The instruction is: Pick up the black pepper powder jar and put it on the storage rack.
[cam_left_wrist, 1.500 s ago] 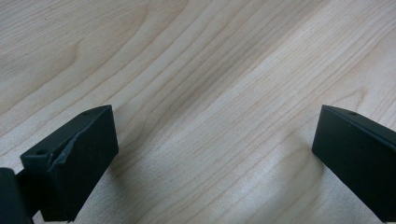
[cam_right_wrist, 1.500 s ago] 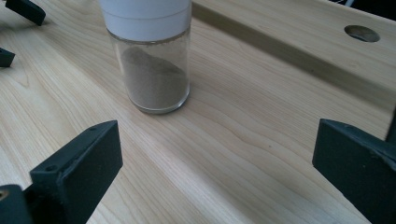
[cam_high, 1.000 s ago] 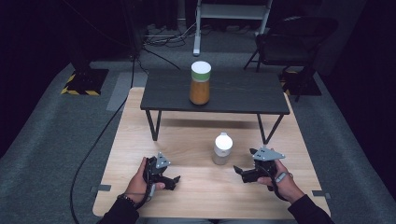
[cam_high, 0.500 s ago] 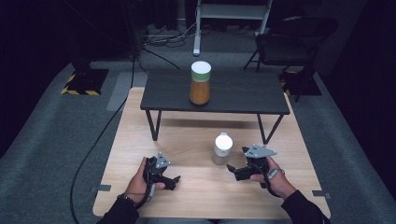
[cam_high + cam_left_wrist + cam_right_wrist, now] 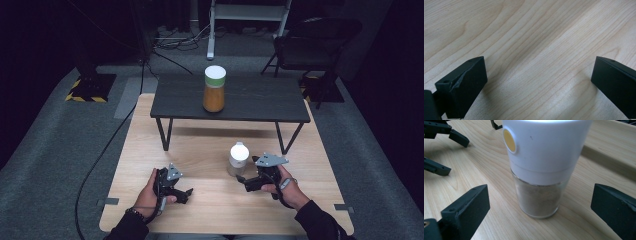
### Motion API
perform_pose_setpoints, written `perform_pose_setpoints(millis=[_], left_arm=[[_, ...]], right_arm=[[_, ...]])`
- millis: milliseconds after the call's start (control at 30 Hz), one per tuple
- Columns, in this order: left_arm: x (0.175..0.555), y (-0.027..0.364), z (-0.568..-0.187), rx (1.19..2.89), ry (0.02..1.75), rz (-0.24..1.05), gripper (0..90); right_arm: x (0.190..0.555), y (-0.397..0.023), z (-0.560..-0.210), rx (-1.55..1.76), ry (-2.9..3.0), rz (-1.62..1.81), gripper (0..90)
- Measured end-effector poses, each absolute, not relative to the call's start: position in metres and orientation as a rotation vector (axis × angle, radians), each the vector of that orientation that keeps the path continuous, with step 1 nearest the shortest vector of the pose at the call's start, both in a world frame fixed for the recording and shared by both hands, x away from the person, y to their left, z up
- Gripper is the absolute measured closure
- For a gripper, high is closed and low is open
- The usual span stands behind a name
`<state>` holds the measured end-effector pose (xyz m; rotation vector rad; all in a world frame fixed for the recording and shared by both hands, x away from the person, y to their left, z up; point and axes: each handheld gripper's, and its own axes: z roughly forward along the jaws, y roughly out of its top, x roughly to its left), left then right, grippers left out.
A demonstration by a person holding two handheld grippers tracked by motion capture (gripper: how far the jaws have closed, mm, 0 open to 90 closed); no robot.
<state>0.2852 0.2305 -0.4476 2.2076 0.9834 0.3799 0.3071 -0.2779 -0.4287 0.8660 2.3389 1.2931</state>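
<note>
Right tool (image 5: 241, 179): jaws spread wide, levelled at the small white-capped grinder (image 5: 238, 159), glass base framed between the jaws in the right gripper view (image 5: 541, 182) but untouched; opening set broad, presumably to clear the cap before closing on the narrower glass. Held low and side-on, near the front edge of the desk (image 5: 210, 150), right of centre.

Left tool (image 5: 186, 191): jaws wide, nothing between them but bare wood grain (image 5: 536, 50); parked near the front edge, left of centre, well apart from the grinder, seemingly in reserve.

Grinder: upright on the desk, just beside the right tool, in front of the low black table (image 5: 260, 97); brownish powder in lower half.

Tall orange jar (image 5: 214, 89), white lid: upright on the black table, toward its left half, out of either tool's reach.
</note>
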Motion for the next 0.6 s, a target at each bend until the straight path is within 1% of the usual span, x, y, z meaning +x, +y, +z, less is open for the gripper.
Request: perform_pose_setpoints(millis=[300,500,600], left_arm=[[0.285,0.23,-0.448,2.208,0.983,0.38,0.4],[0.286,0.231,-0.448,2.209,0.98,0.379,0.4],[0.286,0.231,-0.447,2.209,0.98,0.379,0.4]], right_arm=[[0.314,-0.271,-0.43,0.888,2.332,1.34,3.2],[0.319,-0.266,-0.434,0.94,2.311,1.392,5.6],[0.32,-0.264,-0.437,0.954,2.295,1.418,9.5]])
